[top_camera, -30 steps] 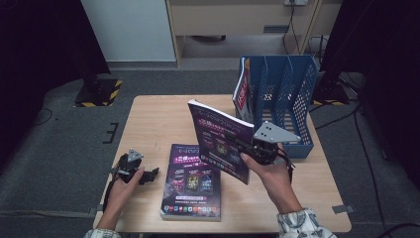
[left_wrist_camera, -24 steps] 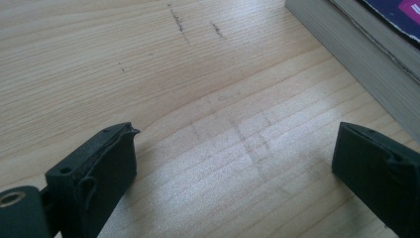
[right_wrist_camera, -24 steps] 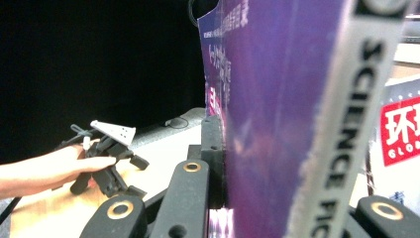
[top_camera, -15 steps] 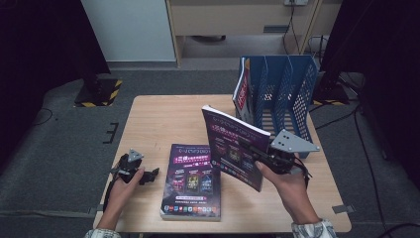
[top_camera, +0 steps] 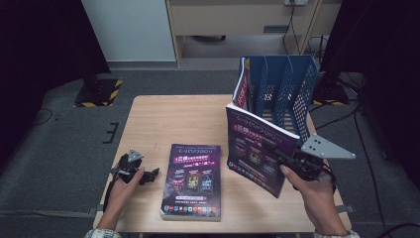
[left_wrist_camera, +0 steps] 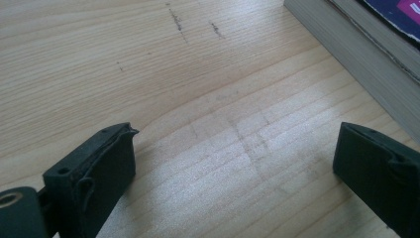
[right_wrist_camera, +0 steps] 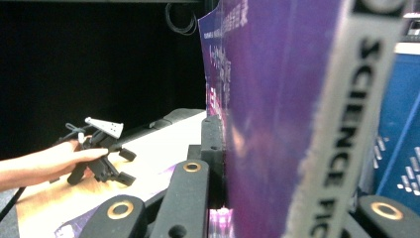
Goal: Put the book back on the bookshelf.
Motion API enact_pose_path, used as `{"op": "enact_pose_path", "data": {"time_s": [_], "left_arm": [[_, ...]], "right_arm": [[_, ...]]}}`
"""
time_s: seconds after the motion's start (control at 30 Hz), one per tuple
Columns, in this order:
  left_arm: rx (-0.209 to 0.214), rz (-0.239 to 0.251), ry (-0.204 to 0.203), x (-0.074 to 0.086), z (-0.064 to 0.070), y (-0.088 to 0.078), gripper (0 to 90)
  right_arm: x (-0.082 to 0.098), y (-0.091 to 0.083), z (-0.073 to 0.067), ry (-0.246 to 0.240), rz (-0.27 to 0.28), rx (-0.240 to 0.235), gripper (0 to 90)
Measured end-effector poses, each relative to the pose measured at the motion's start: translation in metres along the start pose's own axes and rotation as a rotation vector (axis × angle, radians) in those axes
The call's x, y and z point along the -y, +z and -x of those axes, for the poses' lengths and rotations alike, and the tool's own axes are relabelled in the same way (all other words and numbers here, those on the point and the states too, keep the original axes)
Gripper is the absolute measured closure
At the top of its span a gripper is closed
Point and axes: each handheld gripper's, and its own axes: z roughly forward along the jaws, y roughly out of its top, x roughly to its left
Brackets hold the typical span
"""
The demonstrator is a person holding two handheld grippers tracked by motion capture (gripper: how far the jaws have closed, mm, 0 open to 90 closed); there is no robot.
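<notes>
My right gripper [top_camera: 278,156] is shut on a thick purple book [top_camera: 253,148] and holds it upright above the table's right side, just in front of the blue file rack [top_camera: 285,91]. In the right gripper view the purple book [right_wrist_camera: 277,99] stands between the jaws of my right gripper [right_wrist_camera: 277,201], its grey spine toward the camera. A stack of the same purple books [top_camera: 192,181] lies flat at the table's front middle. My left gripper [top_camera: 147,173] rests on the table left of that stack. Its jaws are open over bare wood, as the left gripper view [left_wrist_camera: 235,166] shows.
The wooden table [top_camera: 168,119] has bare wood at its back left. One book [top_camera: 241,85] stands in the rack's leftmost slot. The stack's page edge [left_wrist_camera: 346,54] lies close to my left gripper. Dark floor and cables surround the table.
My right gripper has carried the purple book to the right and slightly up, nearer the blue rack. The left gripper and the flat stack have stayed put.
</notes>
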Motion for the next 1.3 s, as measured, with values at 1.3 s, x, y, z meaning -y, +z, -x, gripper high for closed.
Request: {"op": "enact_pose_path", "data": {"time_s": [1.3], "left_arm": [[0.000,0.000,-0.001,0.000,0.000,0.000,1.9]], "right_arm": [[-0.078,0.018,0.085,-0.001,-0.055,0.359,82.6]]}}
